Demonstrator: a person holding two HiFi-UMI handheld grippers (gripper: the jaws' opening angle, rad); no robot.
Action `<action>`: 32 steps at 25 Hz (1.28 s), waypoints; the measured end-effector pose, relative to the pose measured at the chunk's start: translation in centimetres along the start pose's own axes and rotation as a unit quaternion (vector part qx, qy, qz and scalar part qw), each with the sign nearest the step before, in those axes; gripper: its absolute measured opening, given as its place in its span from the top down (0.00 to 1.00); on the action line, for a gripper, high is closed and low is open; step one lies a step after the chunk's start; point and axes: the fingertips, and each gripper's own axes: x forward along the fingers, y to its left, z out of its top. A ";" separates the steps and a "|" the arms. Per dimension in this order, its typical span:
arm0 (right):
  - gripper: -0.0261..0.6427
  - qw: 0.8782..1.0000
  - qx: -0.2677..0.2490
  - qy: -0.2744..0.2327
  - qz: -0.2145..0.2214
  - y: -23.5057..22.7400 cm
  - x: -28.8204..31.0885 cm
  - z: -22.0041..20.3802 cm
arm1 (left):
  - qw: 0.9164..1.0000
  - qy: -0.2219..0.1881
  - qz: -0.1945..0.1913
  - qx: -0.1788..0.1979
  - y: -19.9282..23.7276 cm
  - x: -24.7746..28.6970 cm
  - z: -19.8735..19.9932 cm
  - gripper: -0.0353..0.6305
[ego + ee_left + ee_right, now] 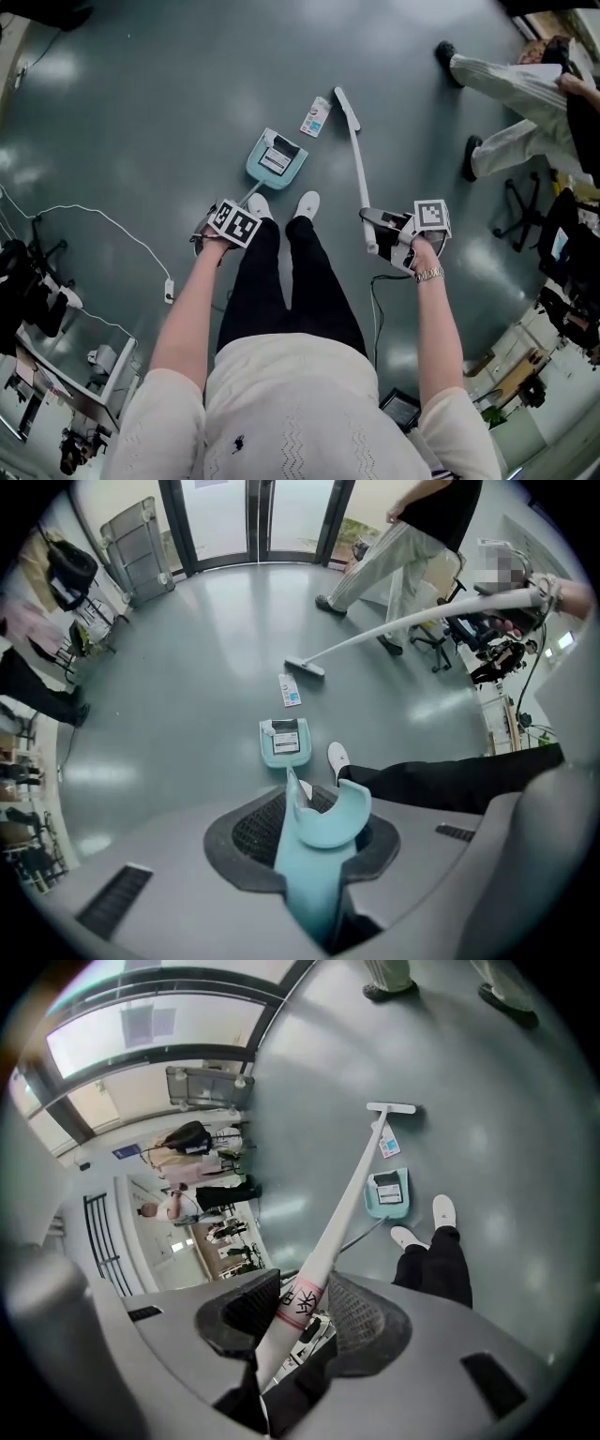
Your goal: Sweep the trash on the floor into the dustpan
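Note:
A teal dustpan (pixel 277 159) rests on the grey floor just ahead of my white shoes; a white and dark patch shows inside it. My left gripper (pixel 210 240) is shut on the dustpan's long teal handle (pixel 314 855), with the pan (pixel 284 741) seen down along it. A flat white carton, the trash (pixel 316 116), lies just beyond the pan's mouth. My right gripper (pixel 386 234) is shut on the white broom handle (pixel 309 1288). The broom head (pixel 345 103) stands on the floor beside the carton (pixel 389 1146), on its far side from the dustpan (pixel 388 1192).
Another person in light trousers (pixel 506 103) walks at the far right, near a black office chair (pixel 525 211). A white cable (pixel 112 225) loops over the floor on the left. Desks and gear crowd the lower left. Glass doors (pixel 253 517) stand at the far end.

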 end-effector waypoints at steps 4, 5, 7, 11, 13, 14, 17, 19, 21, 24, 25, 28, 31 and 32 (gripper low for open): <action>0.71 1.000 -0.007 0.029 -0.007 -1.4 0.0 -2.5 | 1.000 -0.012 -0.005 -0.027 -1.6 0.4 2.3 0.81; 0.71 0.999 -0.009 0.037 -0.008 -1.4 0.2 -3.2 | 0.999 -0.014 -0.005 -0.033 -1.9 0.5 2.9 0.81; 0.71 0.998 -0.015 0.052 -0.011 -1.4 0.4 -4.5 | 0.999 -0.017 -0.002 -0.040 -2.7 0.5 4.4 0.81; 0.71 0.996 0.012 0.088 0.002 -0.9 1.0 -7.3 | 0.999 -0.021 0.006 -0.034 -3.8 0.6 7.3 0.81; 0.71 0.995 0.023 0.101 0.014 -0.5 1.7 -8.8 | 0.999 -0.021 0.009 -0.029 -3.8 0.6 7.8 0.81; 0.71 0.994 0.024 0.108 0.015 -0.4 2.1 -9.7 | 0.999 -0.021 0.011 -0.028 -3.8 0.6 7.7 0.81; 0.71 0.991 0.025 0.134 0.017 -0.2 2.9 -12.4 | 0.999 -0.022 0.014 -0.027 -3.7 0.7 7.2 0.81; 0.71 0.988 0.020 0.153 0.009 -0.2 3.4 -14.2 | 0.999 -0.023 0.017 -0.025 -3.5 0.7 7.0 0.81; 0.71 0.985 0.013 0.171 -0.004 -0.6 3.5 -15.9 | 0.999 -0.024 0.020 -0.021 -3.4 0.7 7.0 0.81; 0.71 0.982 0.008 0.190 -0.018 -1.2 3.5 -18.2 | 0.999 -0.025 0.022 -0.016 -3.5 0.7 7.1 0.81; 0.71 0.981 0.007 0.194 -0.021 -1.4 3.6 -18.8 | 0.999 -0.026 0.023 -0.016 -3.5 0.8 7.0 0.81; 0.71 0.980 0.005 0.199 -0.029 -1.6 3.7 -19.9 | 0.999 -0.027 0.027 -0.013 -3.4 0.7 6.7 0.81; 0.71 0.980 0.001 0.194 -0.035 -1.8 3.9 -20.3 | 0.999 -0.029 0.029 -0.009 -3.5 0.7 6.6 0.81; 0.71 0.981 0.000 0.192 -0.037 -1.8 4.0 -20.3 | 0.999 -0.029 0.028 -0.009 -3.5 0.7 6.6 0.81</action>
